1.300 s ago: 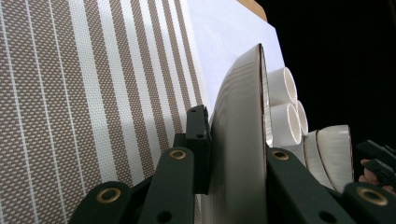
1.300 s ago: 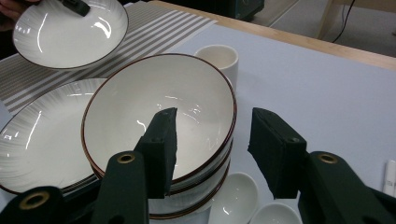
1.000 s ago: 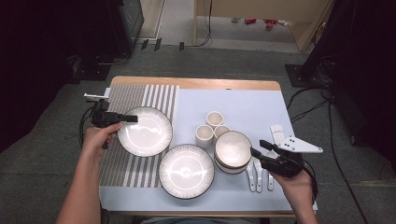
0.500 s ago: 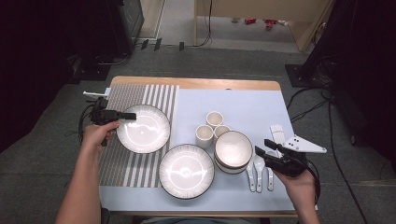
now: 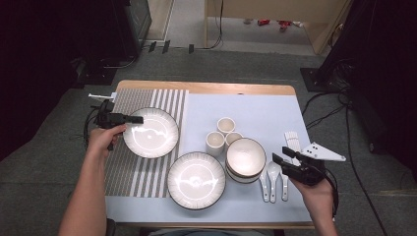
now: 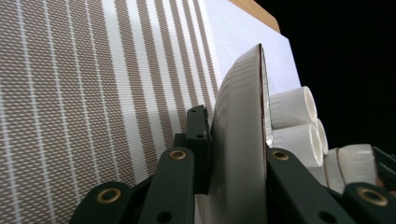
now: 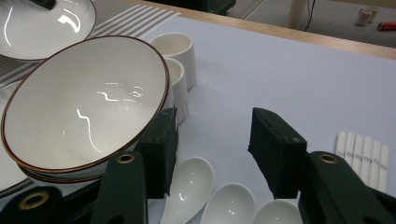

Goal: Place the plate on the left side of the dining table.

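Note:
A white plate with a dark rim lies over the striped mat at the left. My left gripper is shut on its left rim. In the left gripper view the plate stands edge-on between the jaws of that gripper, which press on both faces. My right gripper hovers open just right of the stacked bowls, above the white spoons. In the right gripper view the gripper holds nothing; the top bowl sits beside its left jaw and the spoons lie below.
A second plate sits at the front centre. Three white cups stand behind the bowls. White sticks lie in a row at the right edge of the pale blue mat. The table's wooden back edge borders a grey floor.

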The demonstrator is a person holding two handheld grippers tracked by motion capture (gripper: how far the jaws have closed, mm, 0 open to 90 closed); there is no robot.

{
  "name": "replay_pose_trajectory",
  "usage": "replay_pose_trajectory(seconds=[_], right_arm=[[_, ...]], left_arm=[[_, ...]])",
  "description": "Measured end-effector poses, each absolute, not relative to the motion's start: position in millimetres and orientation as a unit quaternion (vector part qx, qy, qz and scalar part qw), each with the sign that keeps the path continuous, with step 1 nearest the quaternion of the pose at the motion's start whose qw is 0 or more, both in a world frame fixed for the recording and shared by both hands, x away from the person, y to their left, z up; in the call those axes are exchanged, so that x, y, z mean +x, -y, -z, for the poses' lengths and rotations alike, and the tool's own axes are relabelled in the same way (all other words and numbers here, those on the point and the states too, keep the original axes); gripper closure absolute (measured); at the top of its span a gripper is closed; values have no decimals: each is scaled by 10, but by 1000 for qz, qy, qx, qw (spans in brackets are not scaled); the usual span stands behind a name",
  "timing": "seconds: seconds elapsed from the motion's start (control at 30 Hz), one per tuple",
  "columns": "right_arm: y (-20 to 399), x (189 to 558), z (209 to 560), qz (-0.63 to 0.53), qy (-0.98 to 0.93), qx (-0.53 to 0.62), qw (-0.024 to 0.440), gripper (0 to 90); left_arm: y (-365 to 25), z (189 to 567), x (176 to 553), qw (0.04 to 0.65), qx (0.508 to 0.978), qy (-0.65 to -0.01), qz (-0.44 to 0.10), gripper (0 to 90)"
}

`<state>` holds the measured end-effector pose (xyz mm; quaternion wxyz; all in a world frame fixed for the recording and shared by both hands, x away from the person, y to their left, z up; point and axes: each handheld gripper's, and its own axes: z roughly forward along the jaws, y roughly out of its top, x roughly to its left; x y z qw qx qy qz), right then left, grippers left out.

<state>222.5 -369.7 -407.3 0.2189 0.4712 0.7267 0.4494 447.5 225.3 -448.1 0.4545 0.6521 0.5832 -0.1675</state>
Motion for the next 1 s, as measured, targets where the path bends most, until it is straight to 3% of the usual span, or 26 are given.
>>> replay_pose_trajectory(seconds=[1.0], right_arm=[[3804, 2297, 4316, -441, -726, 481, 217, 505]], left_arm=[[-2336, 4537, 4517, 435, 659, -600, 128, 814]])
